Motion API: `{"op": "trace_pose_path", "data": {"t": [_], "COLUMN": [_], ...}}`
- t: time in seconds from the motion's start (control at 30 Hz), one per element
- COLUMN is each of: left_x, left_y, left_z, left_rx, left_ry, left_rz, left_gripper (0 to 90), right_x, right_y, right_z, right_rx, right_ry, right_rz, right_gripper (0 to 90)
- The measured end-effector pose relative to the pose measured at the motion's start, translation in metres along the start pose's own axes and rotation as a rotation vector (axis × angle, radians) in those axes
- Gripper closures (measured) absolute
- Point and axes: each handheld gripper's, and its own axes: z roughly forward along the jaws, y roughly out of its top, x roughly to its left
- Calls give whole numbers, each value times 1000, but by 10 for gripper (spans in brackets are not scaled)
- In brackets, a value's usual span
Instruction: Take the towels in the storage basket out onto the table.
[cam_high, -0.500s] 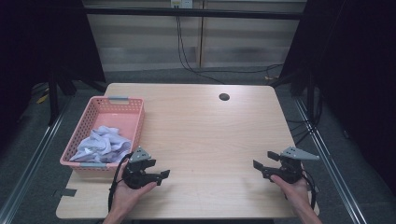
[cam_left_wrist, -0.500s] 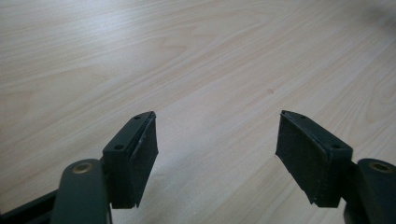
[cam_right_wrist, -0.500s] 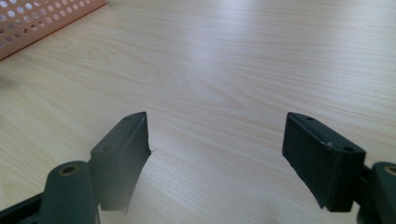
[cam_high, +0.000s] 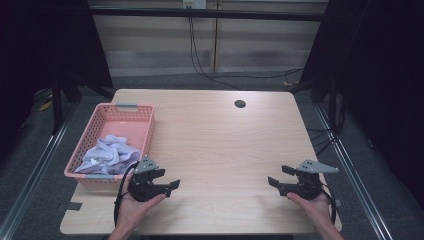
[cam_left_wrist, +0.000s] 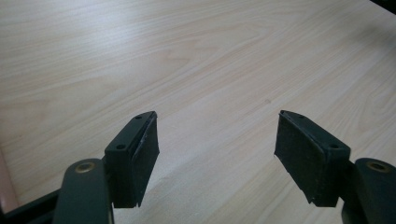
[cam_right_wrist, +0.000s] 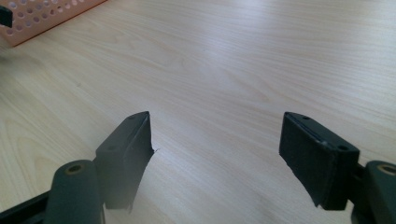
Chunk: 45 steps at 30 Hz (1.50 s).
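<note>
At the near edge of the wooden table (cam_high: 215, 150), two hands hold the grippers. The left gripper (cam_high: 172, 185) rests in the person's left hand (cam_high: 132, 207), and it points toward the middle of the table. Its jaws stand wide apart, and between them there is only bare wood (the left gripper view shows the two black pads (cam_left_wrist: 144, 154) with nothing between them). The right gripper (cam_high: 272, 182) is in the right hand (cam_high: 312, 205) near the right side of the table, well apart from the other one, and it points to the left. Its jaws are also wide apart and hold nothing.

Just beside the left gripper, a little farther, is the pink basket (cam_high: 145, 127) at the left edge of the table. The crumpled white cloth (cam_high: 107, 155) lies inside it, in the near half, and no gripper touches it. In the right gripper view a corner of the basket appears at the top left.

Farther away, a small dark hole (cam_high: 240, 104) is in the table top near the far edge.
</note>
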Motion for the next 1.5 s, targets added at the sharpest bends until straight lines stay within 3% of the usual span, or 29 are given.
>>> {"op": "trace_pose_path", "data": {"t": [0.17, 0.27, 0.37, 0.6, 0.77, 0.83, 0.87, 0.9, 0.97, 1.03, 1.1, 1.17, 1.27, 1.3, 1.37, 1.4, 1.5], "left_x": [1, 6, 22, 48, 66, 80, 80, 90, 95, 107, 113, 130, 139, 144, 155, 158, 158], "left_y": [12, 17, 27, 32, 38, 43, 43, 44, 44, 43, 42, 36, 32, 29, 23, 22, 21], "left_z": [-19, -29, -51, -72, -92, -105, -105, -112, -115, -122, -124, -123, -118, -114, -102, -98, -87], "left_rx": [-36, -59, -82, -73, -79, -87, -87, -72, -66, -46, -29, -2, 14, 29, 65, 90, 129], "left_ry": [4, 17, 46, 76, 121, 165, 165, 189, 199, 250, 258, 280, 280, 270, 236, 234, 228], "left_rz": [25, 19, -5, -43, -62, -75, -75, -80, -80, -82, -82, -119, -119, -109, -143, -138, -155], "left_gripper": [294, 278, 256, 199, 175, 159, 160, 159, 159, 168, 175, 174, 167, 167, 160, 164, 158], "right_x": [4, 5, 6, 5, 5, 5, 5, 5, 5, 6, 7, 9, 10, 10, 11, 10, 8], "right_y": [0, 0, 0, 0, 0, 0, 0, 0, 0, 0, 0, 0, 0, 0, 1, 1, 1], "right_z": [1, 2, 5, 5, 6, 6, 6, 7, 6, 6, 6, 8, 10, 11, 13, 13, 13], "right_rx": [9, 13, 22, 27, 33, 34, 34, 30, 29, 33, 35, 41, 48, 50, 61, 63, 61], "right_ry": [24, 30, 41, 43, 51, 57, 57, 64, 62, 55, 54, 66, 71, 73, 74, 74, 74], "right_rz": [-4, -8, -8, -13, -7, -6, -6, -1, -2, -14, -20, -21, -27, -34, -42, -40, -35], "right_gripper": [231, 224, 210, 204, 201, 194, 194, 192, 193, 193, 192, 192, 193, 193, 193, 193, 192]}}
